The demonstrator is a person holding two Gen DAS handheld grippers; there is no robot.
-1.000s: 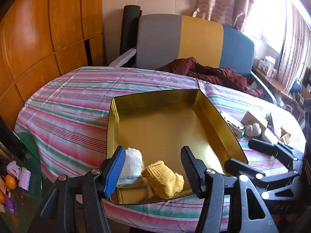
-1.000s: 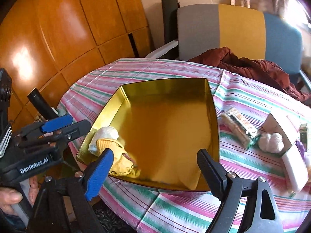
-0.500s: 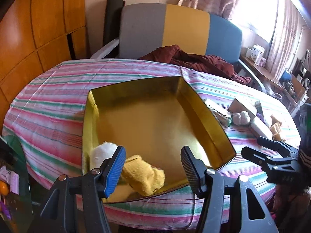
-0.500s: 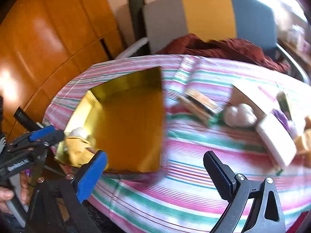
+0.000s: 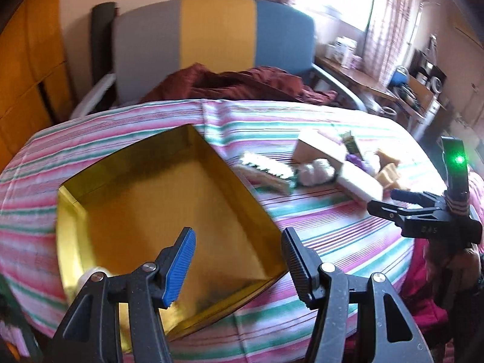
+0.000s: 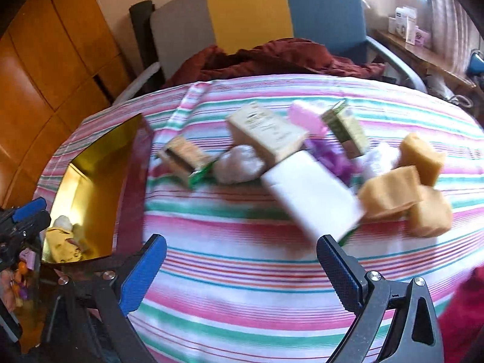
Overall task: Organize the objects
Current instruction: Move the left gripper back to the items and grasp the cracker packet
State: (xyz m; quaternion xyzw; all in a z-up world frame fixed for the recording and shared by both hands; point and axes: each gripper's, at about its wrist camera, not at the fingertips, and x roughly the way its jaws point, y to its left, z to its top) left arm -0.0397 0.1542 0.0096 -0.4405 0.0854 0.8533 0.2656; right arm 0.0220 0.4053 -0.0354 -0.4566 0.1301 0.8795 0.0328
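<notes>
A gold tin (image 5: 151,199) lies on the left of the striped tablecloth, with a yellow sock (image 6: 62,239) and a white sock (image 6: 62,220) in its near corner. My left gripper (image 5: 237,251) hovers open over the tin's near right corner, nothing between its fingers. To the right lies a pile: a white box (image 6: 314,193), tan sponge blocks (image 6: 390,193), a cardboard box (image 6: 266,130), a white bundle (image 6: 239,165) and a snack pack (image 6: 184,157). My right gripper (image 6: 242,251) stands wide open over bare cloth just in front of the white box, holding nothing.
A grey, yellow and blue chair (image 5: 211,39) with a dark red cloth (image 5: 236,81) stands behind the table. Wooden panels (image 6: 45,75) line the left wall. A cluttered side table (image 5: 378,84) is at the far right. The table's near edge lies just below both grippers.
Both grippers have swung to the right. The right one left the tin for the cloth in front of the pile, its jaws wider. The left one slid rightward, past the socks, toward the tin's right corner.
</notes>
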